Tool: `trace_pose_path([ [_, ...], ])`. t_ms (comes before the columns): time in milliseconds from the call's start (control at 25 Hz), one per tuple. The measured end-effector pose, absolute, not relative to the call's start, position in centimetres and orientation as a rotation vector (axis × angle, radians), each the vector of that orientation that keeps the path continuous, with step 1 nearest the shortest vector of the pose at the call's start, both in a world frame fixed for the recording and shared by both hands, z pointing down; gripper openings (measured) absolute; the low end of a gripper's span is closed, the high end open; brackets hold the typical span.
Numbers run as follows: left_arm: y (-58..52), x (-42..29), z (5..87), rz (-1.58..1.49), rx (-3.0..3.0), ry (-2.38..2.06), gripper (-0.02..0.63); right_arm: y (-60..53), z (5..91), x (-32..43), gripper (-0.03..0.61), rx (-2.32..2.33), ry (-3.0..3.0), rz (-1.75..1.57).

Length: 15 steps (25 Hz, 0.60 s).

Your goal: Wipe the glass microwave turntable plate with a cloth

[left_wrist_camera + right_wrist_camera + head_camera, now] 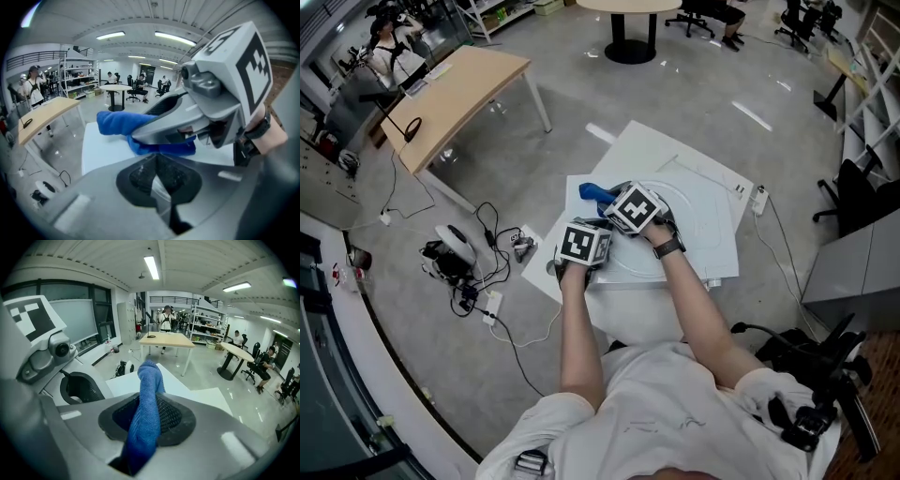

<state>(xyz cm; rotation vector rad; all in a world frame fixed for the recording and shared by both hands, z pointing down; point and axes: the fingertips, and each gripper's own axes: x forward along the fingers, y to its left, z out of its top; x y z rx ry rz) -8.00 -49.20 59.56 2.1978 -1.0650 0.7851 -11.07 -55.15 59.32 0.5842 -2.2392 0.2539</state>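
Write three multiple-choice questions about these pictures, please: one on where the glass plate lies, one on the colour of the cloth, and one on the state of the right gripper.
1. Where does the glass plate lie?
A) on the white board
B) on the wooden table
C) on the round table

2. Which colour has the cloth?
A) red
B) blue
C) yellow

3. In what state is the right gripper?
A) open and empty
B) shut on nothing
C) shut on the cloth

Answers:
1 A: in the head view the plate's round outline lies flat on the board, under both grippers.
2 B: all three views show it blue.
3 C: in the right gripper view the cloth is pinched between the two pads and sticks out past them.
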Motion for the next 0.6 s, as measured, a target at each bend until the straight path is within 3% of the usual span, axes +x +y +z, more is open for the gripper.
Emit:
trace_pose_path([
  [280, -49.2, -8.0, 59.7, 0.822, 2.186, -1.066, 0.0, -56.7, 59.5, -9.9, 0.086, 0.63, -2.182, 0.273],
  [600, -49.4, -8.0, 59.7, 0.784, 2.171, -1.085, -0.002, -61.1, 58.8, -1.3, 0.085, 0.81, -2.069, 0.313],
])
